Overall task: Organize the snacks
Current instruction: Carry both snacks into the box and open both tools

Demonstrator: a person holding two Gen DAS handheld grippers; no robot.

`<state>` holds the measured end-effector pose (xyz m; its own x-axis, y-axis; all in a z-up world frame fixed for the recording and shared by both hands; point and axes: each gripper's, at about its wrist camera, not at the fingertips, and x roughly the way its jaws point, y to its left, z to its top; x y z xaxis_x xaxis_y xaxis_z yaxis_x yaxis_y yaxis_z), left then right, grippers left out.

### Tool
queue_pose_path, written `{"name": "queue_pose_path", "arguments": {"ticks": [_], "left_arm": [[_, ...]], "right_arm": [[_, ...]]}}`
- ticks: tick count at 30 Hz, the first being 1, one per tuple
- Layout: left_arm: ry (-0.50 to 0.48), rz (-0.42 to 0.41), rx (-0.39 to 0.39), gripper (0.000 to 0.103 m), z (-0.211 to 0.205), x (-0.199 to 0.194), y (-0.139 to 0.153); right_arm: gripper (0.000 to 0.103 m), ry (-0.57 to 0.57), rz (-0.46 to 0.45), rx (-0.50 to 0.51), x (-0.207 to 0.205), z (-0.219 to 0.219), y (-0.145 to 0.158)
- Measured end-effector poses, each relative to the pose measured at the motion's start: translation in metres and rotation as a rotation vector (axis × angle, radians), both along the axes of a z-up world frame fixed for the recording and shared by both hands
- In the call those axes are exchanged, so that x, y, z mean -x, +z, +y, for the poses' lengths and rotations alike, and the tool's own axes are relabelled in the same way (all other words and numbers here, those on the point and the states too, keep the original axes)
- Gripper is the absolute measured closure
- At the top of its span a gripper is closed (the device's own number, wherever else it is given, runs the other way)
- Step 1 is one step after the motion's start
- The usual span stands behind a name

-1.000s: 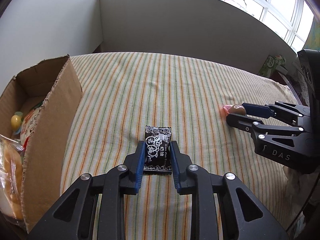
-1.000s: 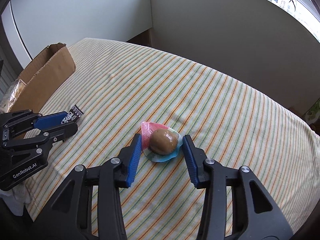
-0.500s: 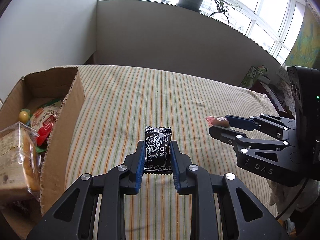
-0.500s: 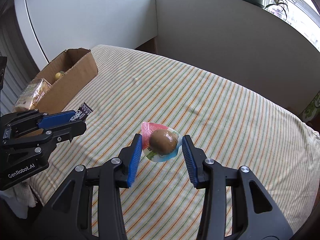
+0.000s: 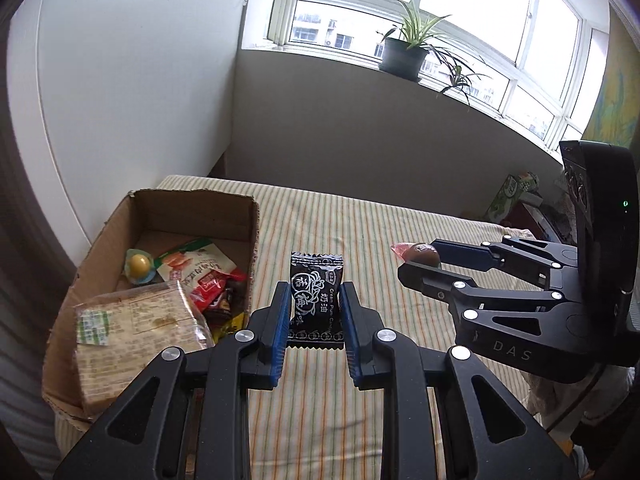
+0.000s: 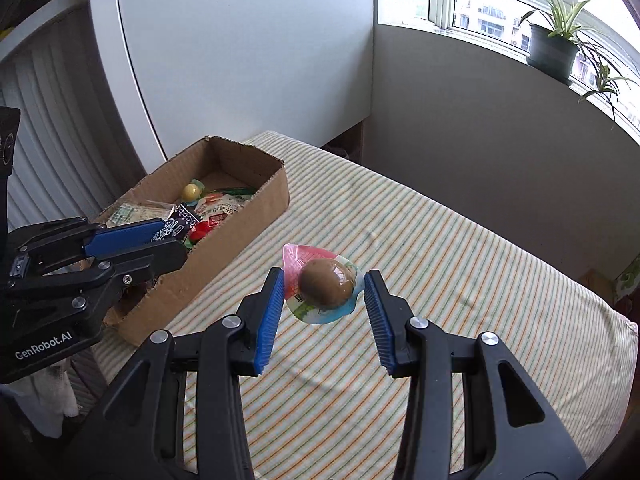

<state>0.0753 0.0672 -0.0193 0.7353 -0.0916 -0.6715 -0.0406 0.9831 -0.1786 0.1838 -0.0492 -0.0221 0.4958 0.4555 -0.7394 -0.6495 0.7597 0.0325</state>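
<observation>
Left gripper (image 5: 312,312) clamps the black plum candy packet (image 5: 316,292), right gripper (image 6: 324,300) pinches the brown egg pouch (image 6: 324,284), cardboard snack box (image 6: 240,232) at ten o'clock.

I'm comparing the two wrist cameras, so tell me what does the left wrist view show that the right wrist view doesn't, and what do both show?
Only the left wrist view shows the printed front of the black plum-candy packet face on, clamped in the left gripper, and a green carton past the bed's far edge.

Only the right wrist view shows the brown egg-shaped snack in its clear pink-and-blue pouch from above, clamped in the right gripper, and grey slatted blinds.

Both show the open cardboard box of snacks, the striped bedsheet, the potted spider plant and both grippers.
</observation>
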Motion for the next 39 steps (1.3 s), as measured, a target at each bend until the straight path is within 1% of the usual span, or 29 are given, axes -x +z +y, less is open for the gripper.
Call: {"name": "queue_pose_path", "arguments": {"ticks": [4, 7, 13, 17, 20, 30, 39], "left_arm": [[0.038, -0.005, -0.033, 0.080, 0.025, 0.003, 0.004], [0.073, 0.001, -0.044, 0.080, 0.045, 0.001, 0.004], [0.118, 0.029, -0.059, 0.080, 0.077, -0.007, 0.002], [0.142, 0.054, -0.052, 0.080, 0.094, -0.015, -0.003], [0.155, 0.059, -0.050, 0.080, 0.103, -0.018, -0.003], [0.179, 0.070, -0.047, 0.080, 0.116, -0.022, -0.003], [0.191, 0.075, -0.060, 0.080, 0.118, -0.023, -0.003]], "right_arm": [[0.060, 0.042, -0.017, -0.007, 0.004, 0.029, 0.010], [0.060, 0.065, -0.021, -0.007, 0.002, 0.049, 0.014], [0.060, 0.090, 0.015, -0.043, -0.009, 0.083, 0.018], [0.060, 0.097, 0.051, -0.055, -0.016, 0.104, 0.014], [0.060, 0.099, 0.058, -0.052, -0.019, 0.116, 0.009], [0.059, 0.116, 0.104, -0.055, -0.030, 0.134, -0.007], [0.058, 0.132, 0.095, -0.046, -0.027, 0.136, -0.008]]}}
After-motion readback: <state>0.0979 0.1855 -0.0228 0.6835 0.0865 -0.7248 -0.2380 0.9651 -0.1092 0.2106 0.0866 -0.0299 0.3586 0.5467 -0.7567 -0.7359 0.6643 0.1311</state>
